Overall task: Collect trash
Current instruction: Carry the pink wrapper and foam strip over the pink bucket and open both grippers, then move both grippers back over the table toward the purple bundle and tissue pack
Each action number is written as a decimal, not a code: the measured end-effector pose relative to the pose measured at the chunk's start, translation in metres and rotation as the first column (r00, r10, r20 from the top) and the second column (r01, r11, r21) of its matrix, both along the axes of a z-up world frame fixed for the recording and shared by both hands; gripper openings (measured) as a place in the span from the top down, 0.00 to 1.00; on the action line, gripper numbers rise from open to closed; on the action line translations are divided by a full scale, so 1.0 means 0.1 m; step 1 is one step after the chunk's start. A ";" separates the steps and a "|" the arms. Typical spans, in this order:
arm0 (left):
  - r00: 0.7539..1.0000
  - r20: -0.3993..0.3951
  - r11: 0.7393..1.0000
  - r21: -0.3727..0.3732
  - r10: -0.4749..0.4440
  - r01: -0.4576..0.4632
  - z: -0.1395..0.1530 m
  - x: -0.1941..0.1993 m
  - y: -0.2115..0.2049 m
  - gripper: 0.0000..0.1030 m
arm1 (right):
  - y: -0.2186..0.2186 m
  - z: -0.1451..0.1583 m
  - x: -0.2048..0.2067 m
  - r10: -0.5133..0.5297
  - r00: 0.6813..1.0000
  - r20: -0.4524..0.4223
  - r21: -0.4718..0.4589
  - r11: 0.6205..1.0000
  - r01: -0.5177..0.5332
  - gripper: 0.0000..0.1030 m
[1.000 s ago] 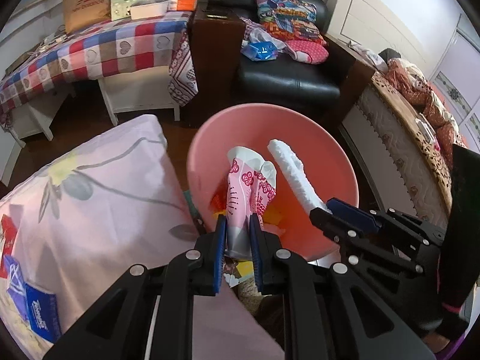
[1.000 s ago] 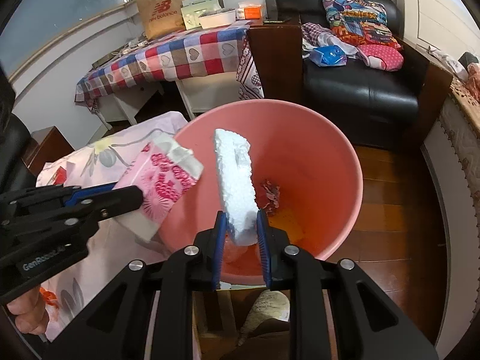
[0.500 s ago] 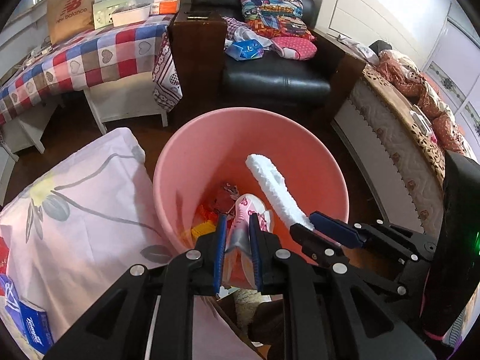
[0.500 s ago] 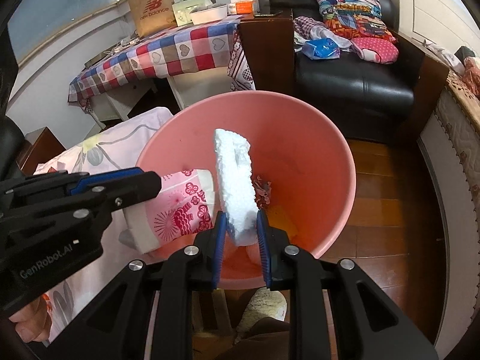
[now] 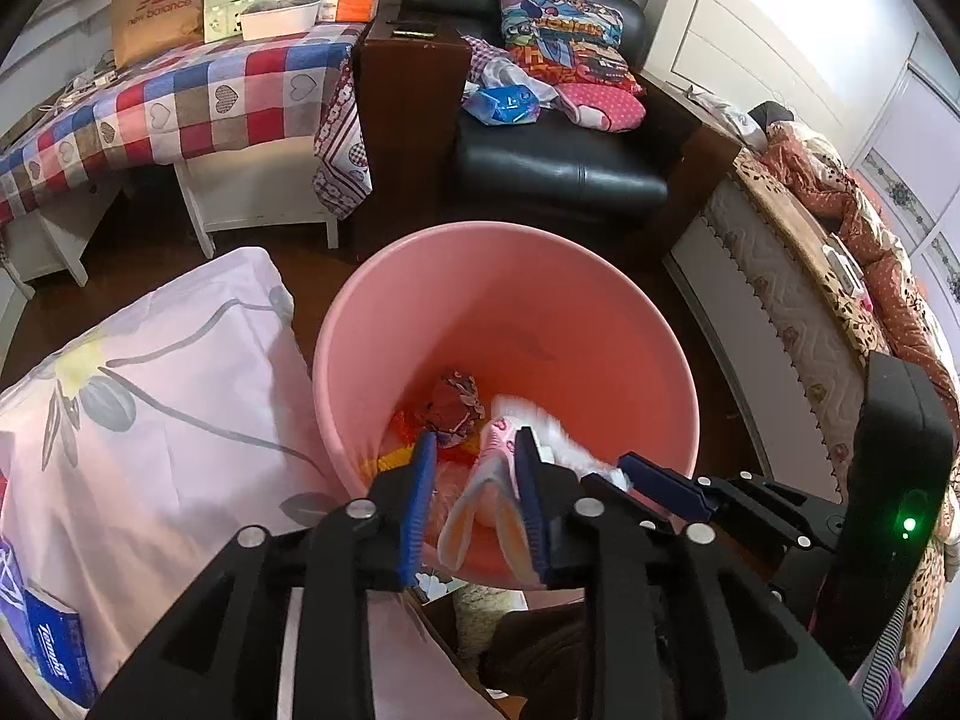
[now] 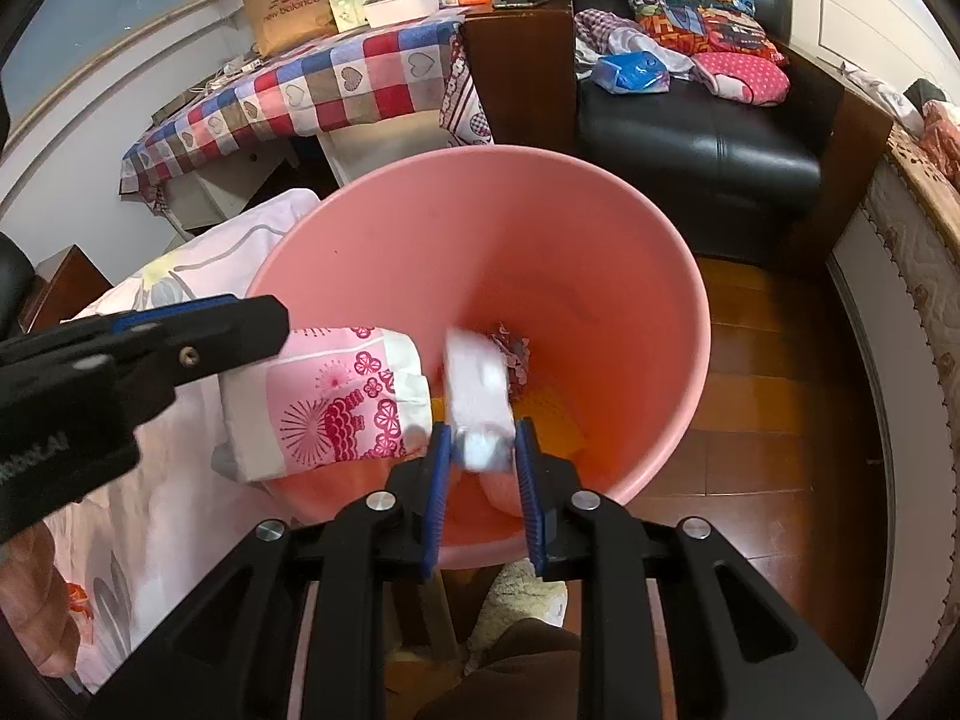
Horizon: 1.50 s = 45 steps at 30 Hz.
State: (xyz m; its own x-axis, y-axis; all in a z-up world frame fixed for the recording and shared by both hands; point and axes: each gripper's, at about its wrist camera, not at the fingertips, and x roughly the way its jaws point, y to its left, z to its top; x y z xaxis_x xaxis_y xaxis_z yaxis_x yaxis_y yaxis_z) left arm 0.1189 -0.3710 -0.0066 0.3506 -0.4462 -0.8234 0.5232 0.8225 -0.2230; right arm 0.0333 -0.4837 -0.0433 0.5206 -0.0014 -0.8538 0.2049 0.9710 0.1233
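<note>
From the left wrist camera, the left gripper [image 5: 471,468] hung over the pink bucket [image 5: 636,324], pointing steeply down into it. Its jaws were opening. The pink patterned wrapper [image 5: 495,480] sat between the blue pads, lying against the right-hand pad with a clear gap on the other side, so the pads no longer pressed it from both sides. At the bottom of the bucket lay a crumpled dark red scrap [image 5: 453,399] and some yellow and orange bits. The right gripper [image 5: 630,471] reached in from the right with a blurred white foam piece [image 5: 555,438] at its tip. A pale floral sheet [image 5: 150,396] lay just beside the bucket on the left, and a black armchair [image 5: 558,168] stood behind it.

From the right wrist camera, the right gripper [image 6: 477,450] also pointed down over the pink bucket [image 6: 600,228]. Its jaws stood narrowly apart and the white foam piece [image 6: 477,390] was between the pads. The foam was smeared by motion, so I could not tell whether the pads pressed it. To the left, the left gripper [image 6: 264,330] reached over the rim, and the pink patterned wrapper [image 6: 336,402] stuck out from it above the bucket's inside, right next to the foam. A checked tablecloth [image 6: 336,84] covered a table further back.
</note>
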 end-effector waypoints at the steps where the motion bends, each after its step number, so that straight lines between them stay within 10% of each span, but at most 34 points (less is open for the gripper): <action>1: 1.000 0.000 1.000 -0.004 0.002 -0.002 0.01 0.00 0.01 0.71 | 0.00 0.00 0.00 -0.001 1.000 -0.001 0.000 1.000 0.001 0.78; 4: 1.000 -0.003 1.000 -0.012 0.006 -0.006 0.02 0.00 0.04 0.71 | 0.00 0.00 -0.01 -0.003 1.000 0.002 0.000 1.000 0.003 0.65; 23: 0.998 0.059 0.998 -0.068 0.013 -0.009 0.31 -0.18 0.40 0.71 | 0.25 0.27 -0.15 0.025 0.997 0.079 -0.028 0.999 -0.023 0.65; 45: 0.989 0.098 0.993 -0.054 0.113 -0.108 0.43 -0.81 1.91 0.64 | 1.45 0.51 -0.56 0.256 0.955 0.149 0.003 0.966 -0.259 0.65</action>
State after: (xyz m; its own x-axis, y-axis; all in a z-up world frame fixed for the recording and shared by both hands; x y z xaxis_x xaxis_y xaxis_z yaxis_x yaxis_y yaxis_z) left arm 0.0380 -0.1804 0.0367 0.4802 -0.4382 -0.7599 0.4511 0.8663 -0.2145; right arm -0.0226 -0.3385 0.0076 0.6202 0.1672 -0.7664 -0.0738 0.9851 0.1552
